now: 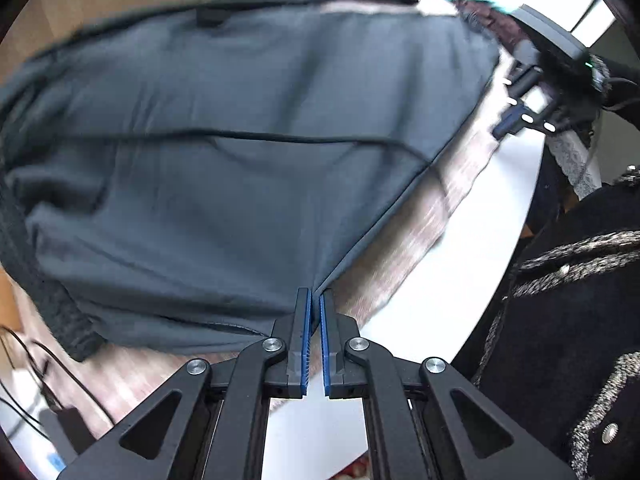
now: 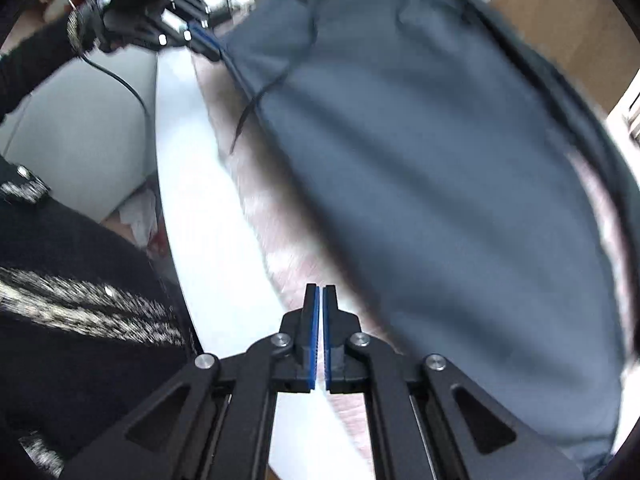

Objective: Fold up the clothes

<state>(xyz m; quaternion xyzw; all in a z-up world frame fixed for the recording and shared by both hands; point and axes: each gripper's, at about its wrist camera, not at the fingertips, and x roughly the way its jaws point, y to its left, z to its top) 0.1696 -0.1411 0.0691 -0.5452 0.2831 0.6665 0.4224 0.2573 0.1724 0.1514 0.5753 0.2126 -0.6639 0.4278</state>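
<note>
Both tongs (image 1: 315,294) (image 2: 321,290) clamped, seemingly pinching grey garment (image 1: 240,160) hem.

Both wrist views look steeply down, close, sharing the seemingly grey garment (image 1: 224,152).

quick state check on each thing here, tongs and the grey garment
left tongs: shut on the hem corner of the grey garment
right tongs: shut, nothing visibly between the pads
grey garment: spread over the white table, one layer folded over, a corner pinched

Dark grey garment (image 1: 224,152) spread flat, slightly creased.
</note>
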